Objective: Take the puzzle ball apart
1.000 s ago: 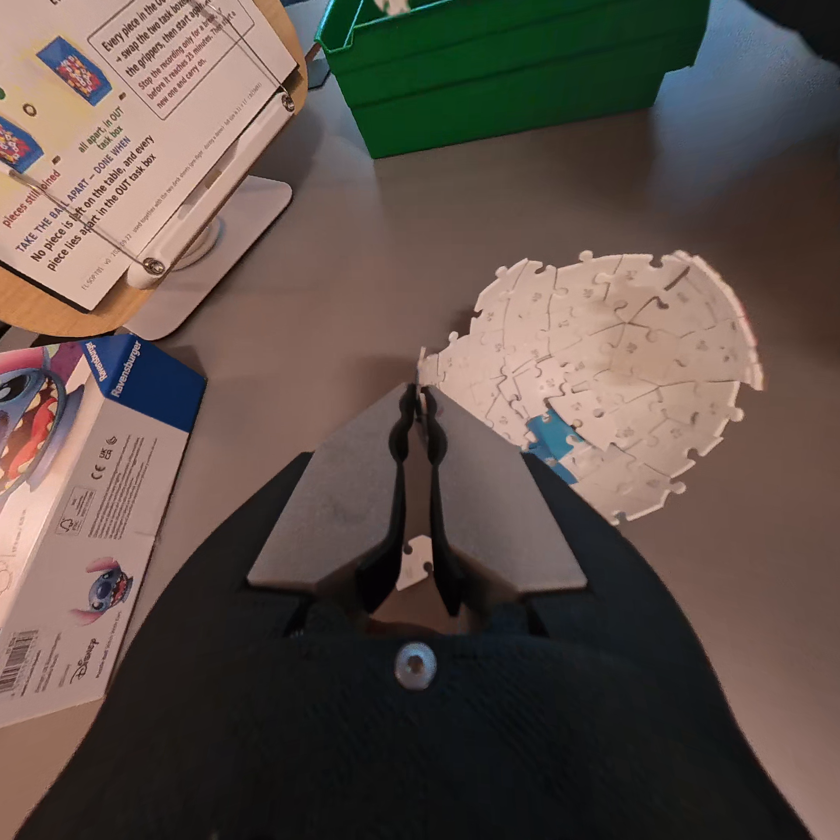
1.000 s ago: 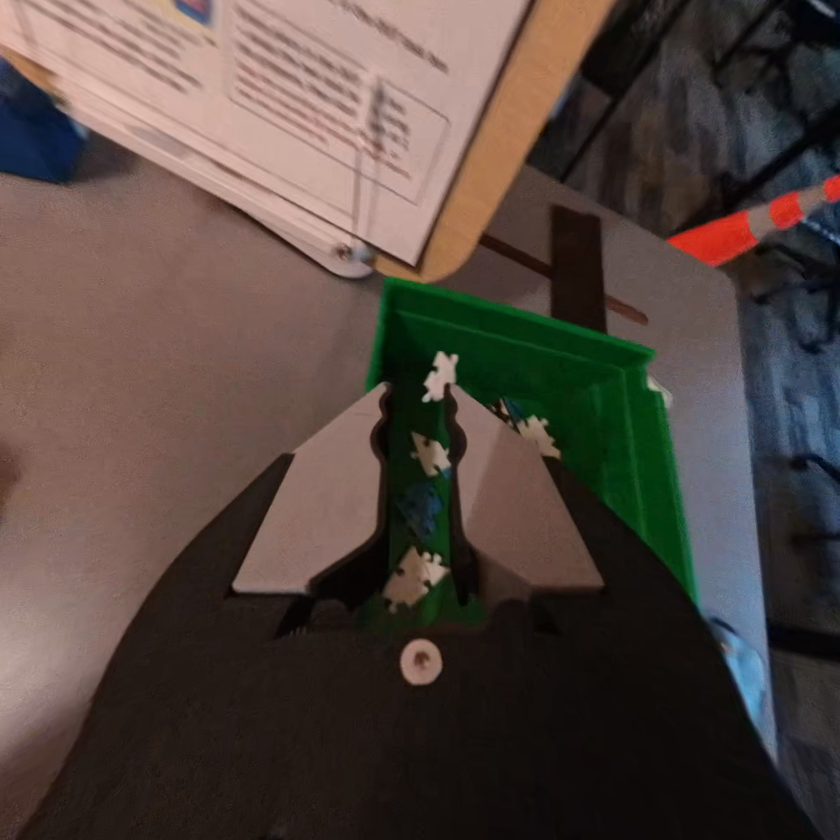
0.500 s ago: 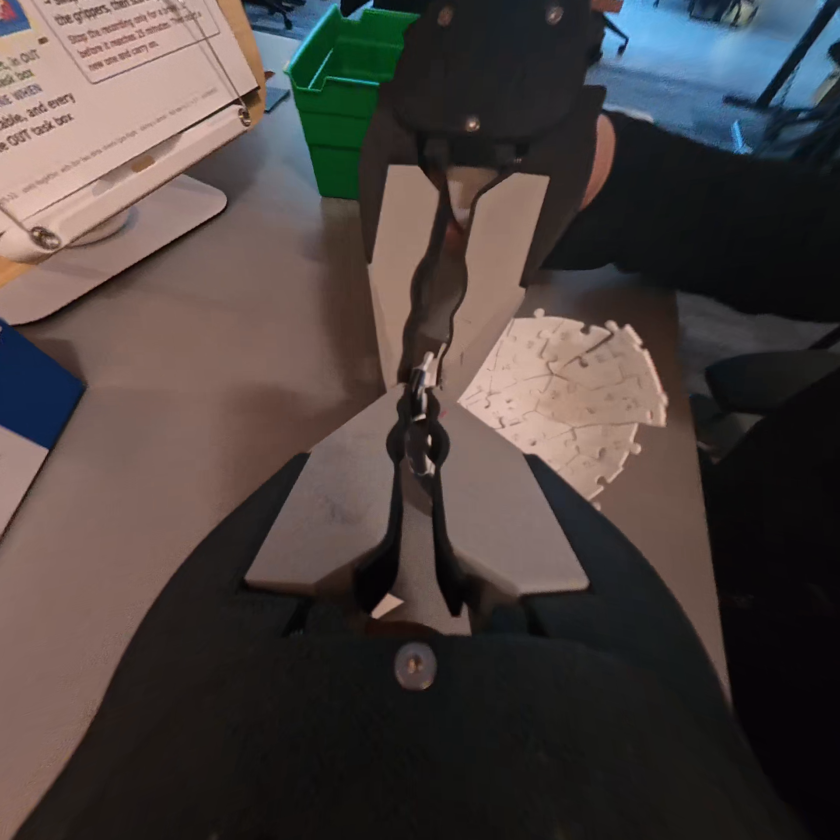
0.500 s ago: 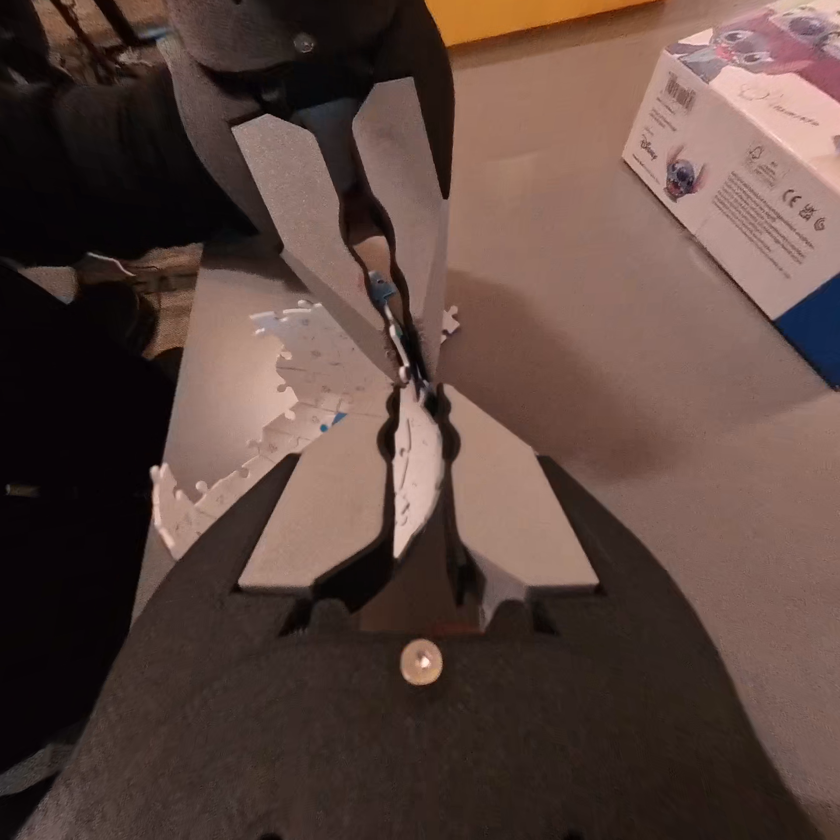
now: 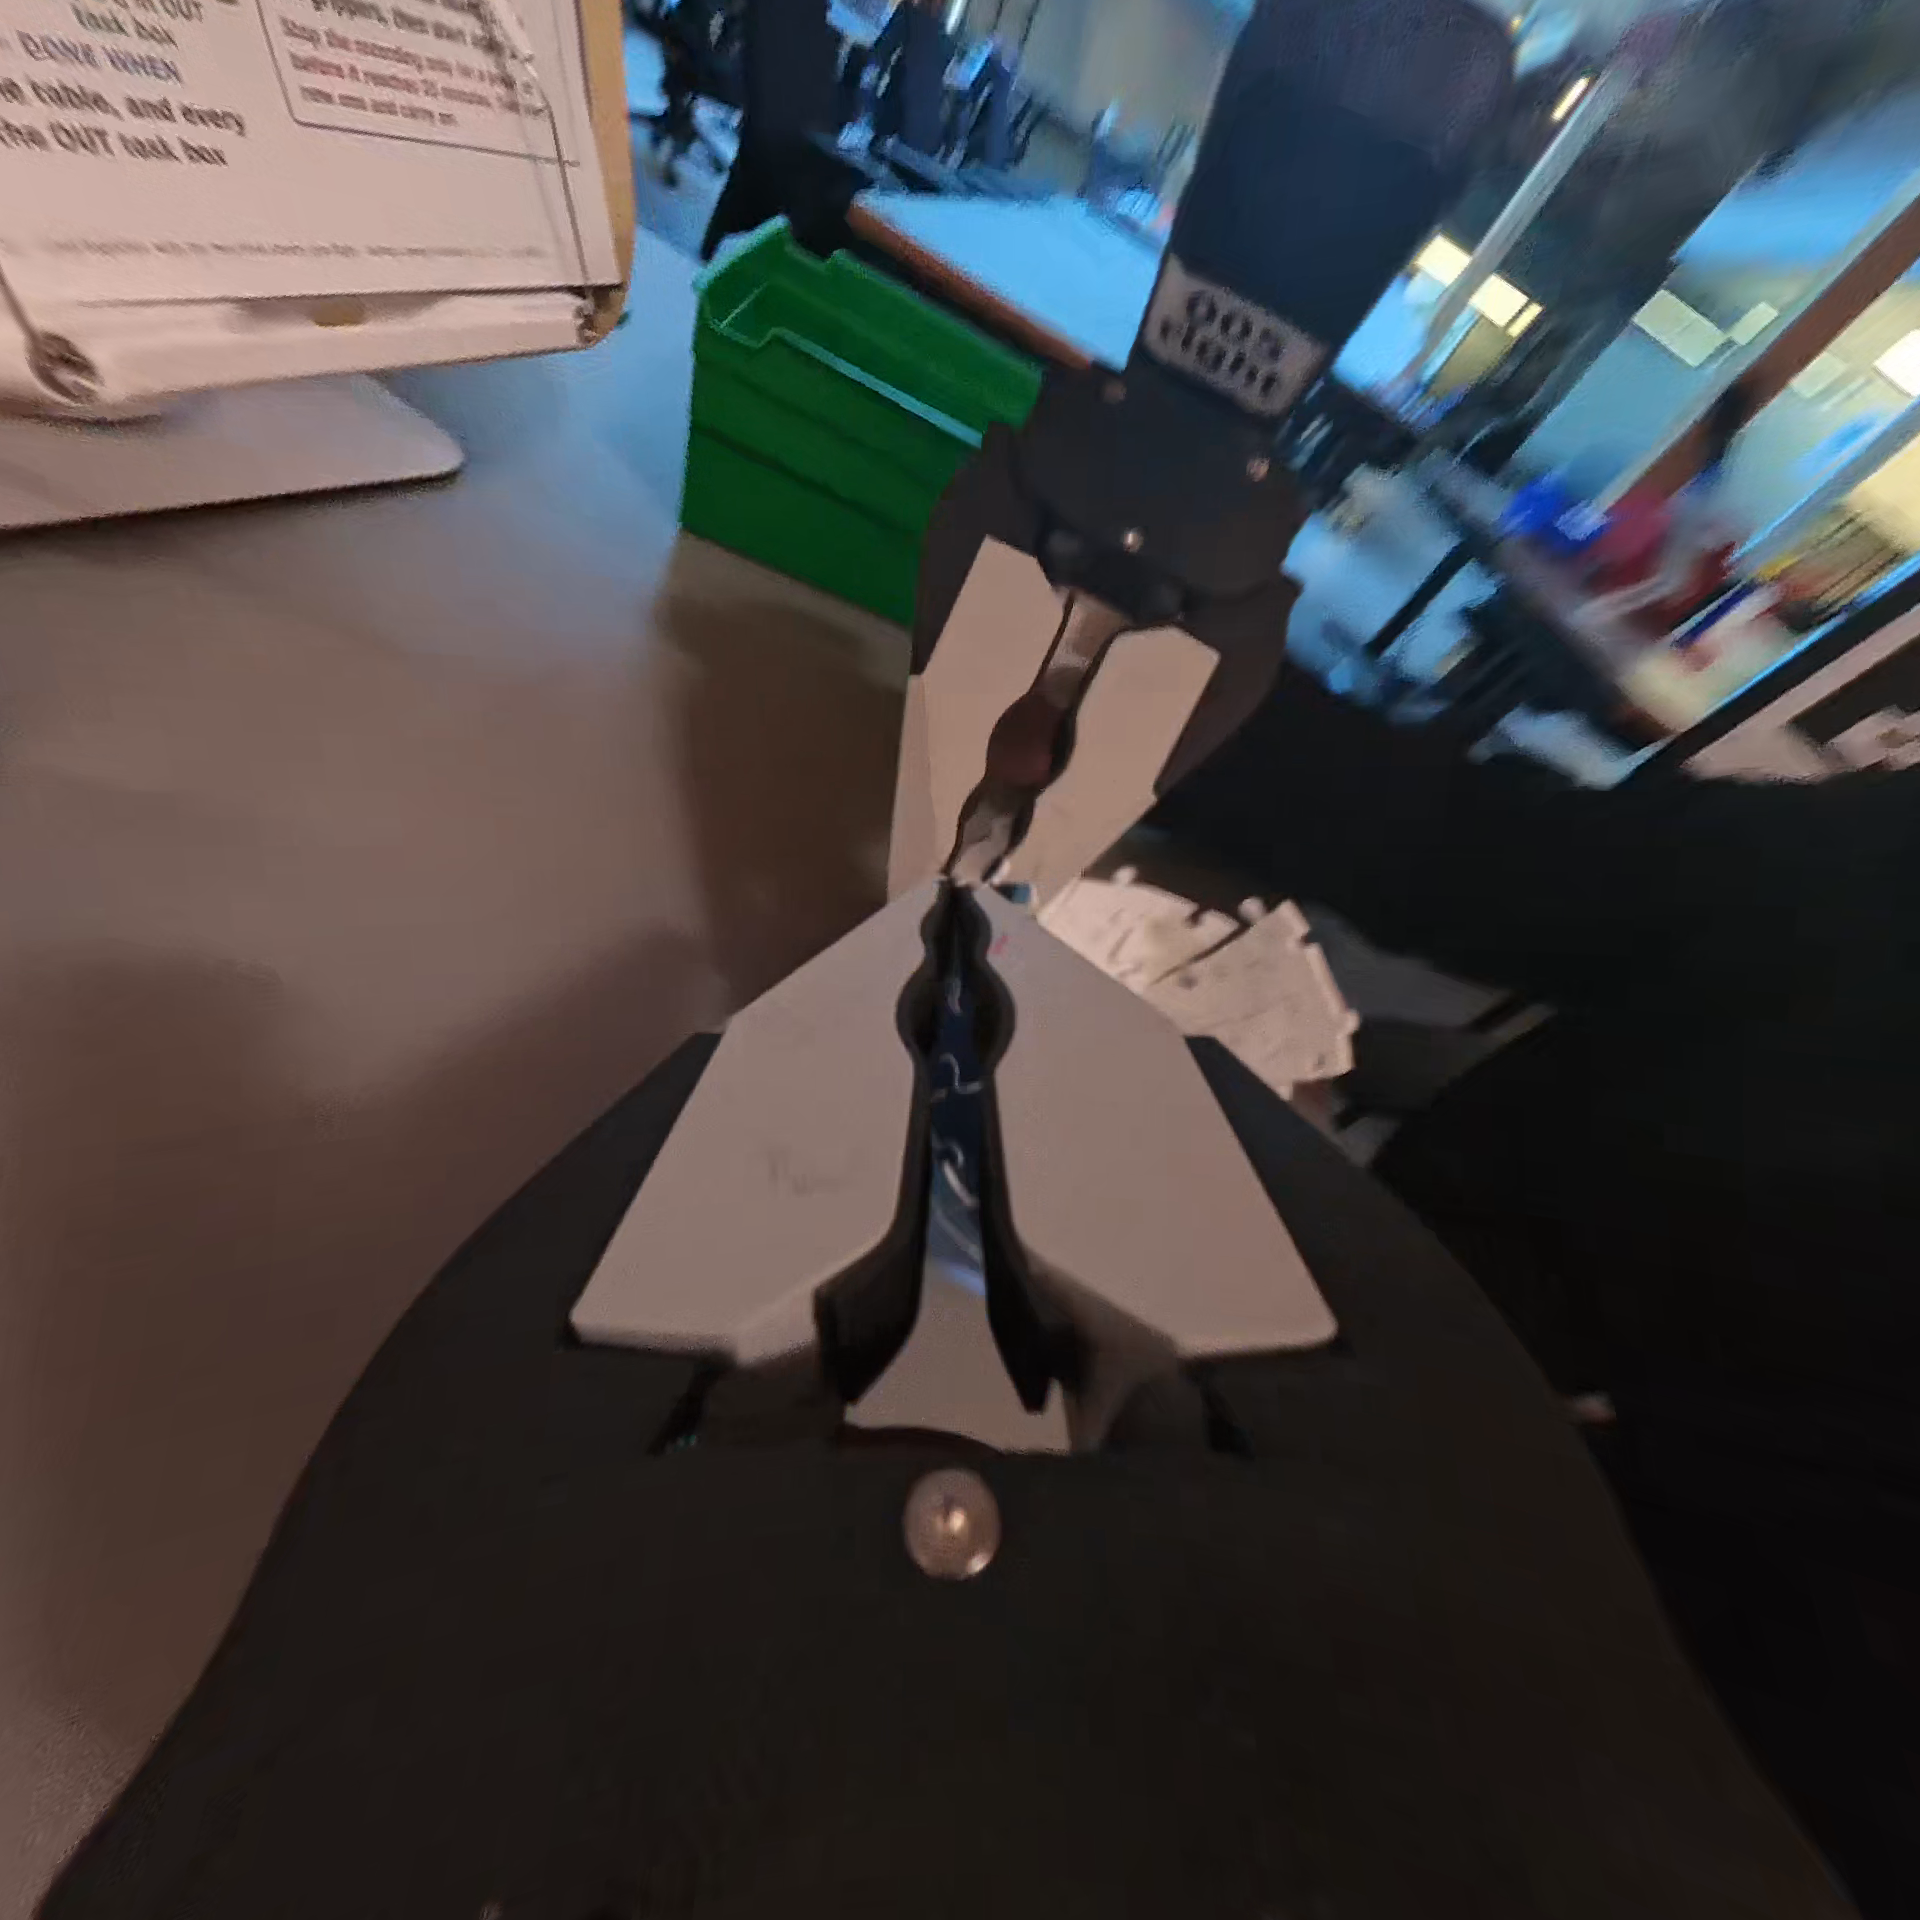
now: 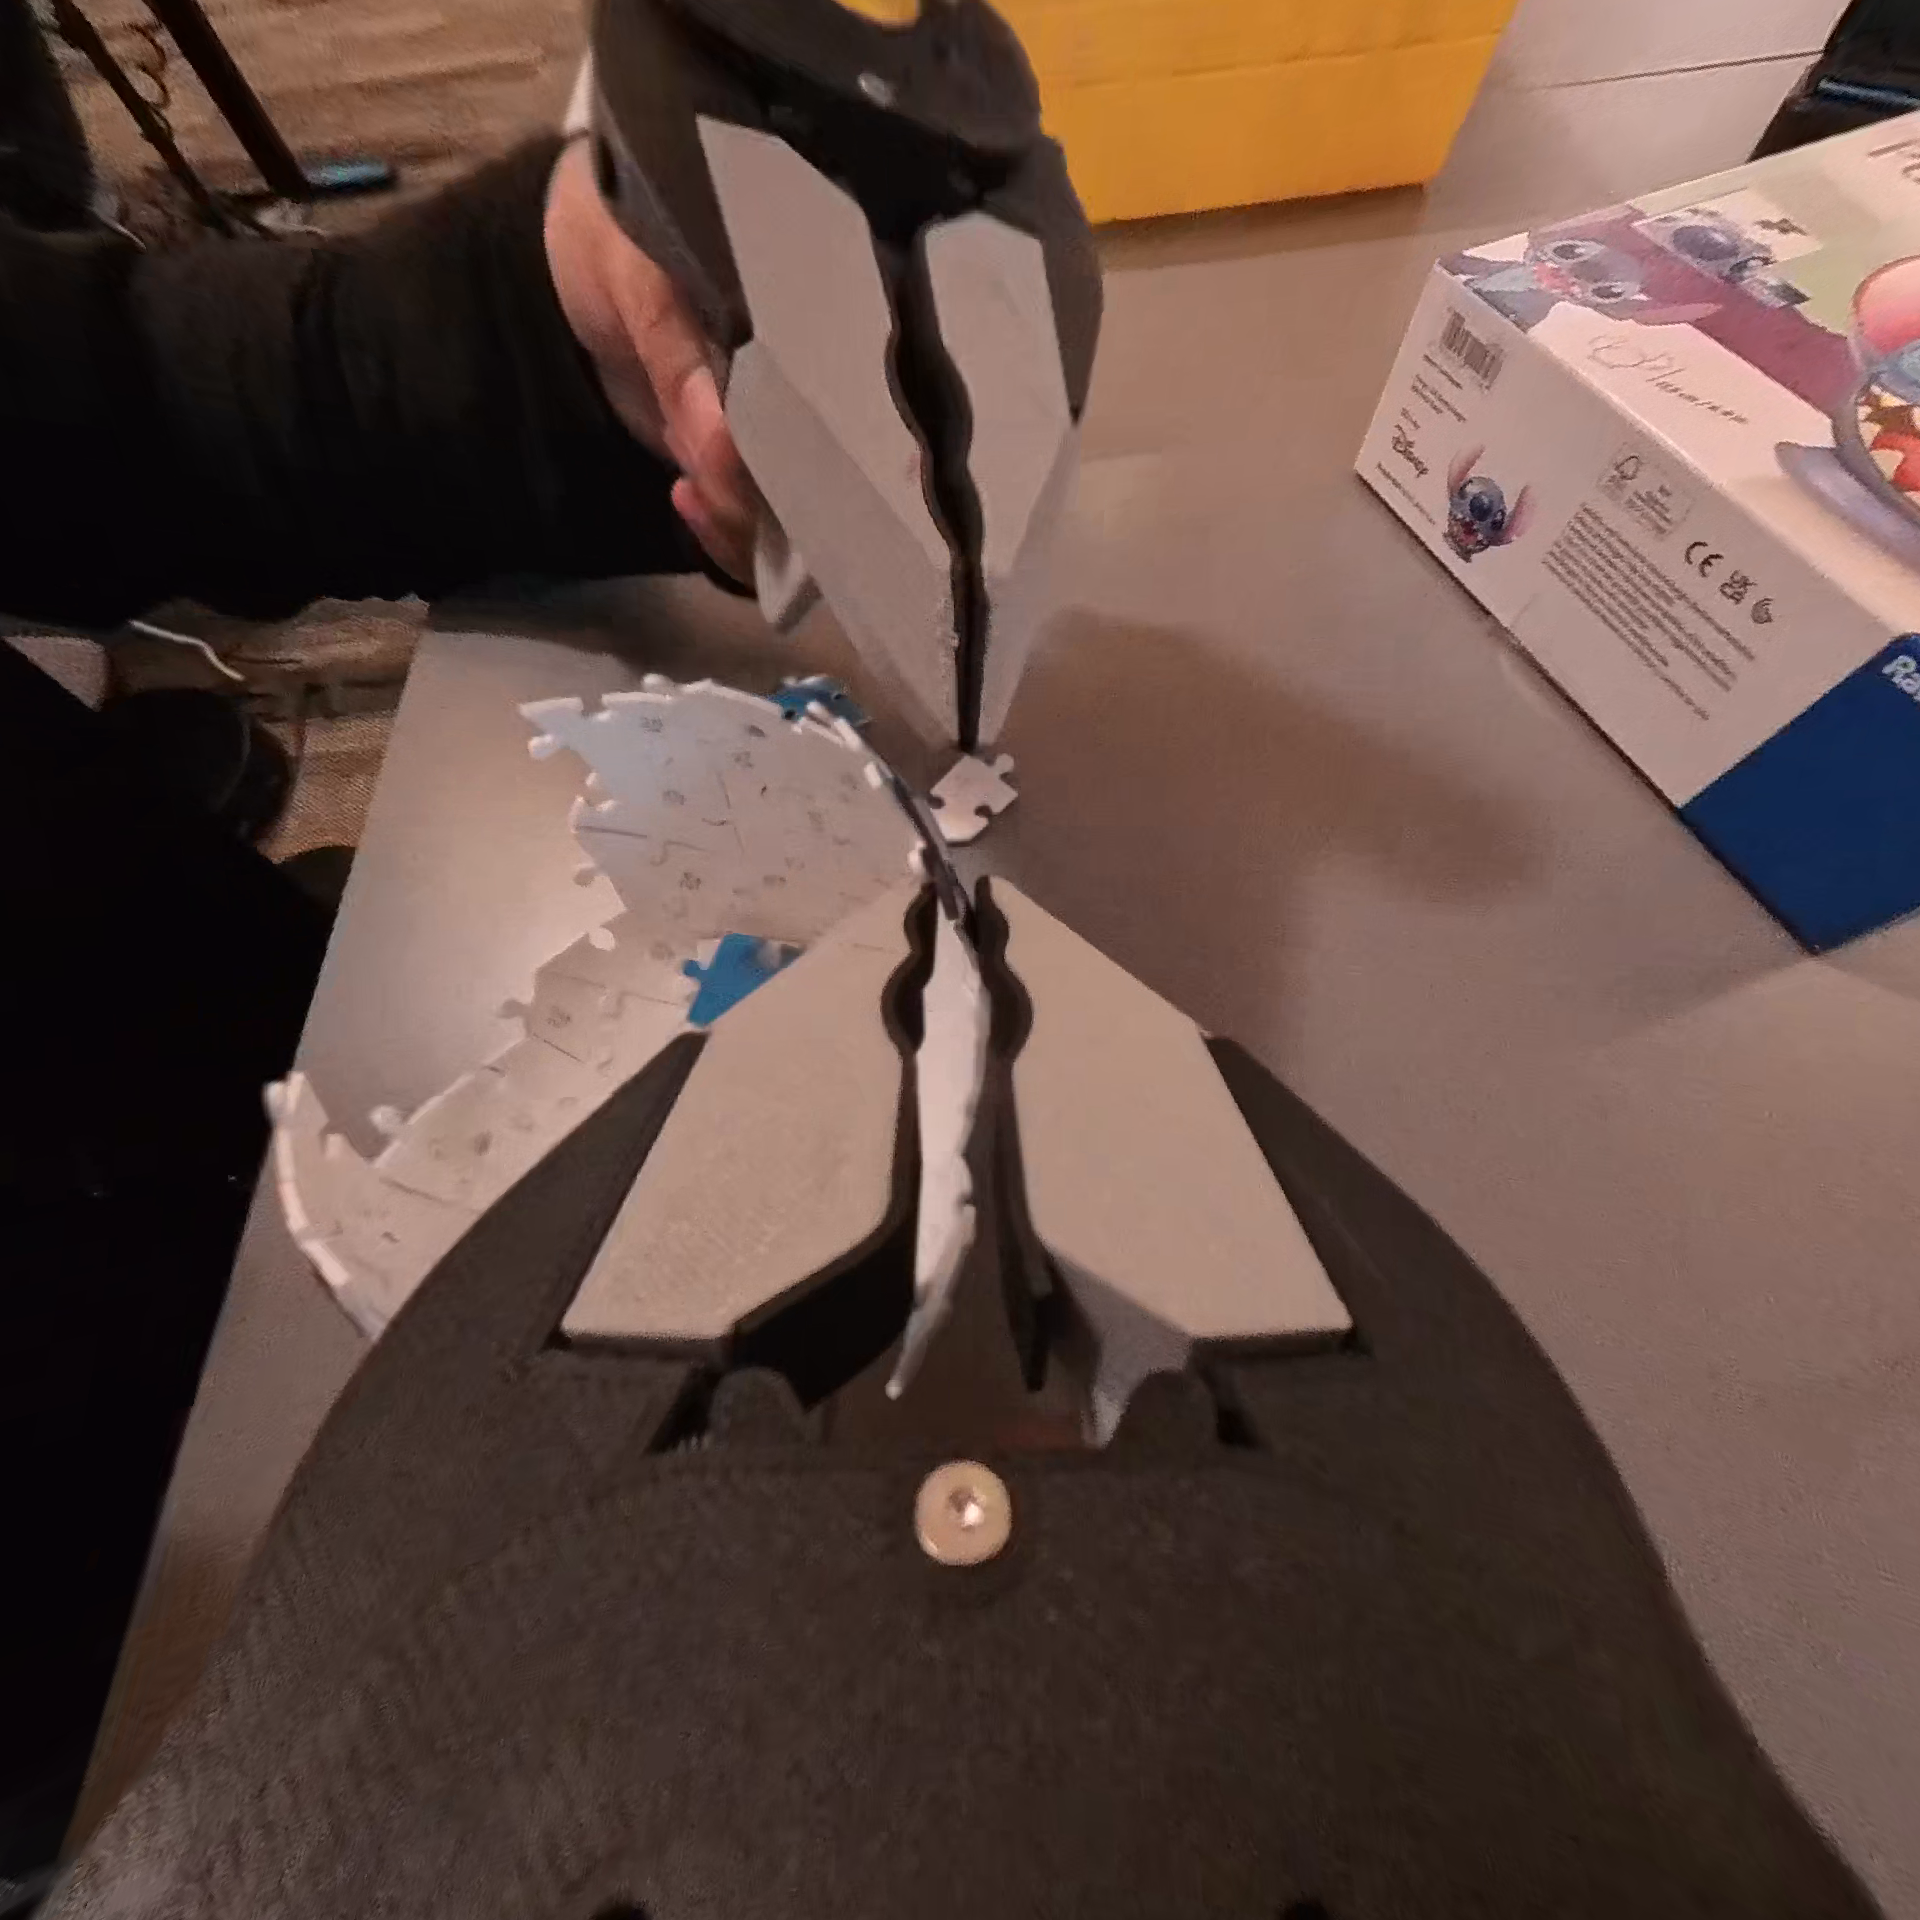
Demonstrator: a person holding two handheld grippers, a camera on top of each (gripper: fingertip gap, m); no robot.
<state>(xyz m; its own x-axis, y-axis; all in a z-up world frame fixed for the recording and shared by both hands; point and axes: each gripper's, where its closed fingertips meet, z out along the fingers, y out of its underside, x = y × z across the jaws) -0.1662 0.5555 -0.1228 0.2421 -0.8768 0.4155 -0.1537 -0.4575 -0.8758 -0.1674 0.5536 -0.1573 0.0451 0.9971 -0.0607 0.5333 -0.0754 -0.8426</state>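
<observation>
Right wrist view: right gripper (image 6: 961, 888) closed on rim of white puzzle shell (image 6: 727, 821). Left gripper (image 6: 971, 743) fully closed, pinching single white piece (image 6: 975, 798) just off the shell, above grey table (image 6: 1351, 935).

Place: an open-plan office or lab workspace.
Background: rows of desks (image 5: 997, 249) and bright windows (image 5: 1766, 343) stretch off behind, blurred.
Worktop: a plain grey table (image 6: 1351, 935) carrying a green bin (image 5: 831, 416), a yellow bin (image 6: 1247, 94) and a propped-up instruction sheet (image 5: 260, 135).
</observation>
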